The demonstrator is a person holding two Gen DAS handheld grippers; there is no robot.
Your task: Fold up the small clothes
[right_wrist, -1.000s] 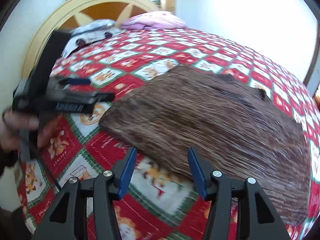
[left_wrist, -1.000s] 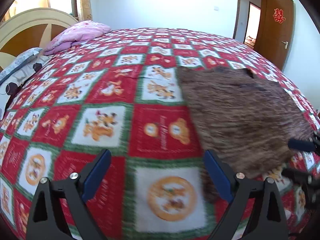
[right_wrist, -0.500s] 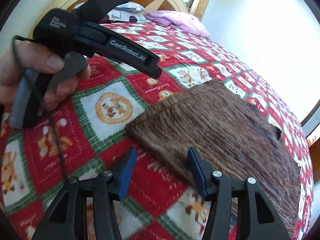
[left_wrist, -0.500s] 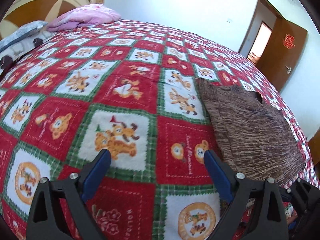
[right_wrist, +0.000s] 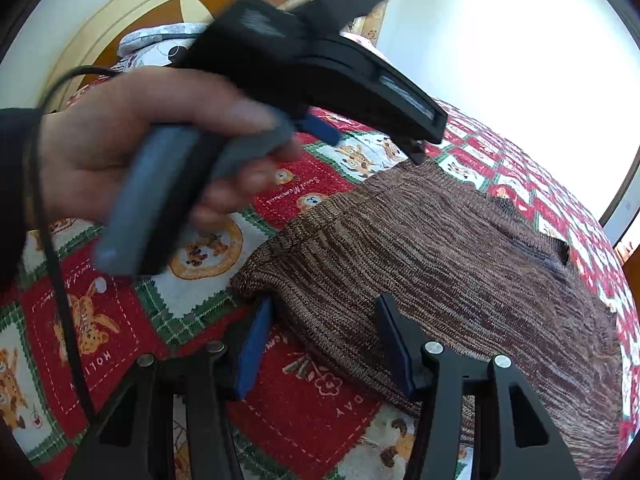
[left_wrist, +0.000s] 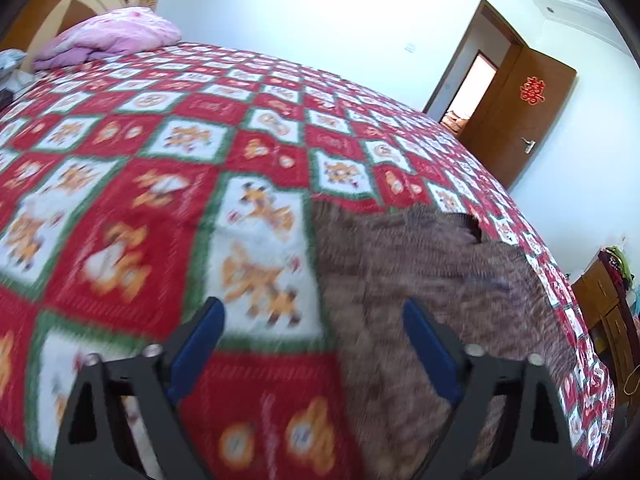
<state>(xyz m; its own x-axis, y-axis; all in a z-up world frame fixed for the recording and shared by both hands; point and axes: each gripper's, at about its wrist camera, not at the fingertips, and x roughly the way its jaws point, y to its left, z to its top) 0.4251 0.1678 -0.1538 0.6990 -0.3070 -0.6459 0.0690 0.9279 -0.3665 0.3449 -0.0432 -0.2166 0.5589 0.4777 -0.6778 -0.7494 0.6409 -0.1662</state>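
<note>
A brown knitted garment (right_wrist: 432, 264) lies flat on the red, white and green patterned bedspread (right_wrist: 312, 412); it also shows in the left wrist view (left_wrist: 420, 280). My right gripper (right_wrist: 324, 312) is open, its jaws astride the garment's near corner and edge. My left gripper (left_wrist: 312, 322) is open and empty above the garment's left edge. In the right wrist view the left gripper's body (right_wrist: 304, 56) is held in a hand over the far-left edge.
A pink folded blanket (left_wrist: 112, 40) and grey pillow (right_wrist: 160, 38) lie by the headboard (right_wrist: 132, 12). An open wooden door (left_wrist: 516, 112) stands beyond the bed. A wooden cabinet (left_wrist: 608, 312) stands at right. A black cable (right_wrist: 56, 272) hangs from the hand.
My left gripper has swung right toward the garment's left edge. My right gripper has moved in so its jaws straddle the near corner. Both stay open.
</note>
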